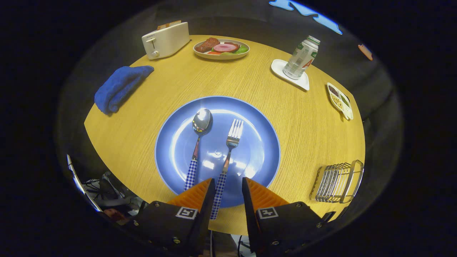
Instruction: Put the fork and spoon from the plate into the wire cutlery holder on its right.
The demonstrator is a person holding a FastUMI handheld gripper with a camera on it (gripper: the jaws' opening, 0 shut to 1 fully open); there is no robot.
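- My tongs (pixel 228 185) are open, with a clear gap between the two fingers, and they press on nothing.
- The fork (pixel 228 157) lies on the blue plate (pixel 264 142) with its tines pointing away from me; the checked end of its handle runs down into the gap between my fingers, close to the left one, though I cannot tell whether it touches.
- The spoon (pixel 197 146) lies just left of the fork on the same plate, bowl away from me, its checked handle reaching the plate's near rim beside my left finger.
- The wire cutlery holder (pixel 339 182) stands on the desk (pixel 142 107) to the right of the plate, near the desk's edge and apart from the plate.
- Beyond the plate, at the far side of the desk, sit a white toaster (pixel 166 40) and a dish of food (pixel 221 48).
- A folded blue cloth (pixel 119 87) lies to the left.
- On the far right a bottle (pixel 301 57) stands on a white coaster (pixel 303 82), with a small divided dish (pixel 341 100) near it.
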